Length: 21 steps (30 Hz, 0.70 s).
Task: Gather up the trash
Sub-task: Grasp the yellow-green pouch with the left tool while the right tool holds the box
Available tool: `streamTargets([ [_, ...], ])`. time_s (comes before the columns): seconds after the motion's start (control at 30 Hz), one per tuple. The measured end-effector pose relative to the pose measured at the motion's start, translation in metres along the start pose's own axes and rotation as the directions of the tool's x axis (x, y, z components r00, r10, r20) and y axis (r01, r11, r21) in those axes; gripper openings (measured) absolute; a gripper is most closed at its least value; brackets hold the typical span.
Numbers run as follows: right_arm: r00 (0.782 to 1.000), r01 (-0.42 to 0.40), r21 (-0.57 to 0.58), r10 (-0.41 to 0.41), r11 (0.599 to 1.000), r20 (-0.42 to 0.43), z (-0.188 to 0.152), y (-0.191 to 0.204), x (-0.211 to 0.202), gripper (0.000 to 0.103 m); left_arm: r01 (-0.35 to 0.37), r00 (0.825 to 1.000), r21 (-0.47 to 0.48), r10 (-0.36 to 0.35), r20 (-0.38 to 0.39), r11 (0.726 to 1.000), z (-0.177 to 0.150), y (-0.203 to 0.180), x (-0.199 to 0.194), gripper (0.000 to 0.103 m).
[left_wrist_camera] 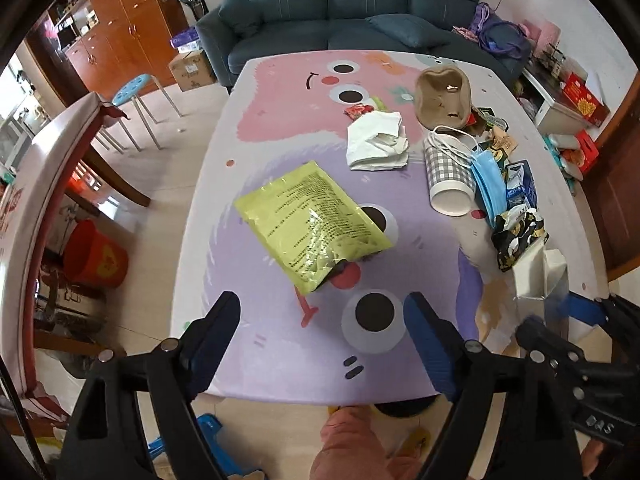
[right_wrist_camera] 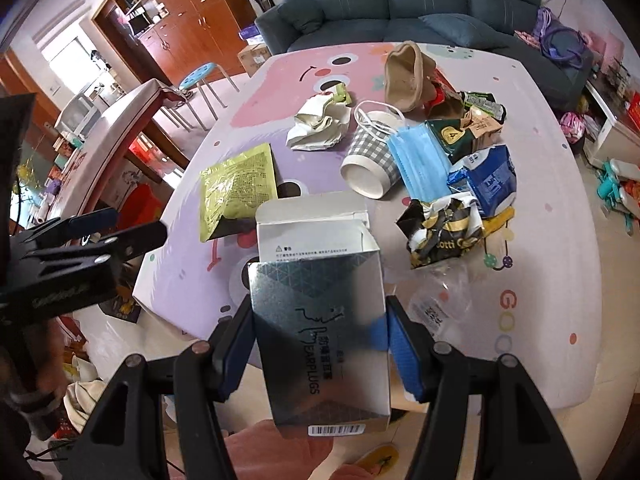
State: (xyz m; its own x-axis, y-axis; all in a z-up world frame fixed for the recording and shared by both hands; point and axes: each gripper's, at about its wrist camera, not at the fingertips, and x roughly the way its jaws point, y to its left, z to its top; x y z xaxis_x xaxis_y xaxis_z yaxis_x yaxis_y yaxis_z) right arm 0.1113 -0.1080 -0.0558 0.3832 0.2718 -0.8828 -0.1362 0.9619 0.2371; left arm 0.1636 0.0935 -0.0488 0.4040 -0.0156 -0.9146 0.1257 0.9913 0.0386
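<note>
My right gripper (right_wrist_camera: 320,316) is shut on a silver earplugs box (right_wrist_camera: 320,336) with its flap open, held over the table's near edge; the box also shows in the left wrist view (left_wrist_camera: 540,272). My left gripper (left_wrist_camera: 322,312) is open and empty above the near end of the table, just short of a yellow-green foil pouch (left_wrist_camera: 312,216), which also shows in the right wrist view (right_wrist_camera: 236,188). Trash lies on the table: crumpled white paper (left_wrist_camera: 376,142), a checked paper cup (left_wrist_camera: 448,176), a blue face mask (left_wrist_camera: 488,180), and a black-and-gold wrapper (left_wrist_camera: 516,236).
The table (left_wrist_camera: 280,360) has a pink and purple cartoon cover. A brown pulp cup tray (left_wrist_camera: 442,96), small wrappers and a blue packet (left_wrist_camera: 520,184) lie at the right. A red bucket (left_wrist_camera: 94,256) stands on the floor at left. A sofa (left_wrist_camera: 360,12) is behind.
</note>
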Motion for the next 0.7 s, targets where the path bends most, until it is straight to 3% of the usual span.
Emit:
streamTargets([
  [0.13,0.999,-0.025,0.04,0.024,0.999,0.024,0.0,-0.004,0.0,0.062,0.102,0.993,-0.076,-0.106,-0.048,0.992,0.006,0.006,0.019,0.086],
  [0.2,0.999,-0.035,0.058,0.033,0.998,0.023,0.001,-0.005,0.003,0.062,0.134,0.989,-0.122,-0.141,-0.054,0.984,0.009,0.011,0.025,0.102],
  [0.33,0.999,-0.039,0.063,0.039,0.997,0.008,0.003,-0.003,0.013,0.062,0.1,0.991,-0.179,-0.113,-0.065,0.979,0.024,0.019,0.047,0.102],
  [0.53,0.999,-0.041,0.083,0.042,0.996,-0.016,0.009,-0.003,0.027,0.062,0.033,0.989,-0.159,-0.055,-0.138,0.987,0.039,0.023,0.085,0.102],
  [0.7,0.998,-0.043,0.101,0.047,0.994,-0.036,0.013,-0.004,0.04,0.062,0.064,0.972,-0.278,-0.123,-0.202,0.959,0.045,0.041,0.116,0.102],
])
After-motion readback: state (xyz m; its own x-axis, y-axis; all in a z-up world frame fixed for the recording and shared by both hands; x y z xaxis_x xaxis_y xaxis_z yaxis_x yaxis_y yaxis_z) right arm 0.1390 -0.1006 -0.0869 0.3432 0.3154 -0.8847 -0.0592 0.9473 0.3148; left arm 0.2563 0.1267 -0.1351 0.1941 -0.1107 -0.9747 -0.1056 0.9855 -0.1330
